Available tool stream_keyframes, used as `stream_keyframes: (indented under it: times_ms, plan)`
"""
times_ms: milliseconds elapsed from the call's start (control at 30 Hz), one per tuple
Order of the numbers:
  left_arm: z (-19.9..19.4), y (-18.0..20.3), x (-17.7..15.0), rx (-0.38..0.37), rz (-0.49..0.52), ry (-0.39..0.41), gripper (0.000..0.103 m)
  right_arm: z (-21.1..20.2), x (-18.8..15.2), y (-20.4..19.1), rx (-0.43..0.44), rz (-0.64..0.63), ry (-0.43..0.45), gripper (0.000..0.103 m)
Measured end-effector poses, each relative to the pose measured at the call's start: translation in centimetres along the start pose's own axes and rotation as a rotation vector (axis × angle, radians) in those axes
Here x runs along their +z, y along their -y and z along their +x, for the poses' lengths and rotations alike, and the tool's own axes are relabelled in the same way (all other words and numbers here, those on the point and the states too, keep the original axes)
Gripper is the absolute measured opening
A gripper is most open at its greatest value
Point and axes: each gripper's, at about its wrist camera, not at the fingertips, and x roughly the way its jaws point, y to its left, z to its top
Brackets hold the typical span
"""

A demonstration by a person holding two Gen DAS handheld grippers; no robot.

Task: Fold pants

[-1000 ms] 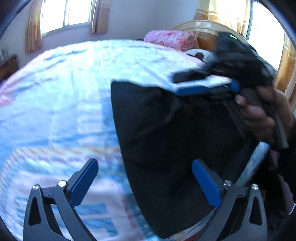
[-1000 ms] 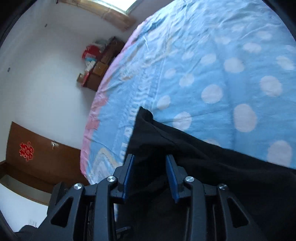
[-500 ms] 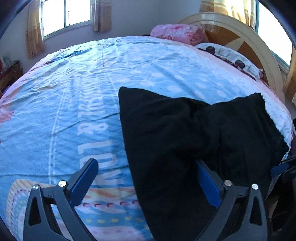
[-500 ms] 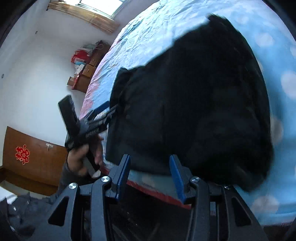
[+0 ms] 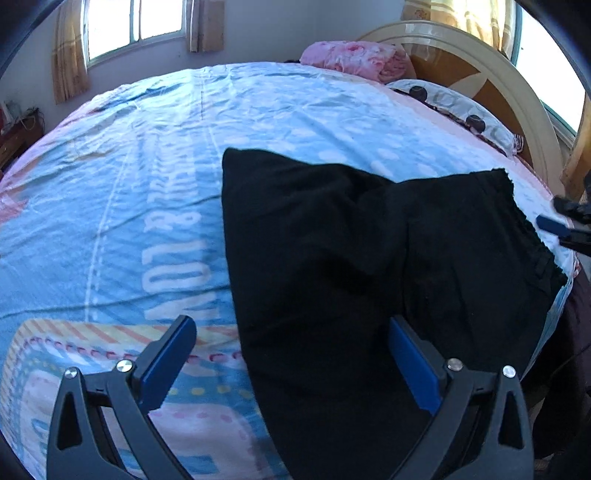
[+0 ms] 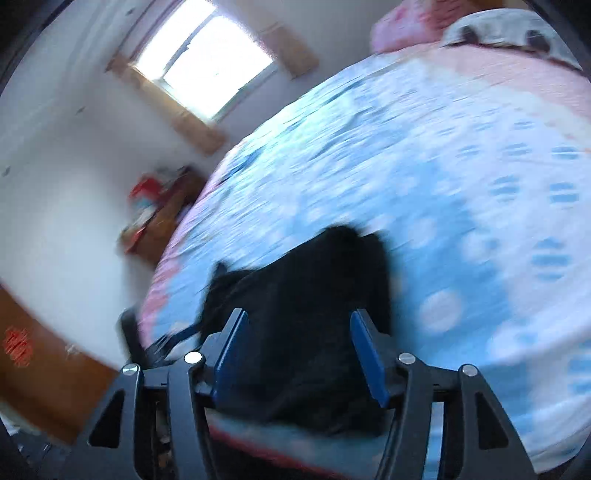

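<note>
Left gripper (image 5: pixel 291 354): I see its jaws spread wide, holding nothing, above the pants' edge.
Right gripper (image 6: pixel 301 350): parted and empty too (view blurred).
Pants (image 5: pixel 369 266): black, folded, flat on the bed (image 5: pixel 129 184) near its edge.

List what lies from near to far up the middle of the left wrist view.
Left gripper → black pants → blue bedspread → pink blanket → wall.
</note>
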Motion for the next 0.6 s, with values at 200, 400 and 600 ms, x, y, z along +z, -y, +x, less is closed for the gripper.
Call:
stream_keyframes:
  times_ms: [200,400,600]
  plan:
    - [0.4,0.1,0.0,-0.005,0.007,0.002,0.103,3.5,0.1,1.4,-0.037,0.013,-0.074,0.06]
    - [0.6,0.2,0.2,-0.005,0.013,0.008,0.103,4.7,-0.3,1.5,-0.114,-0.068,-0.094,0.06]
    - [0.9,0.4,0.4,-0.003,0.018,0.02,0.103,4.4,-0.5,0.8,-0.244,-0.211,-0.097,0.06]
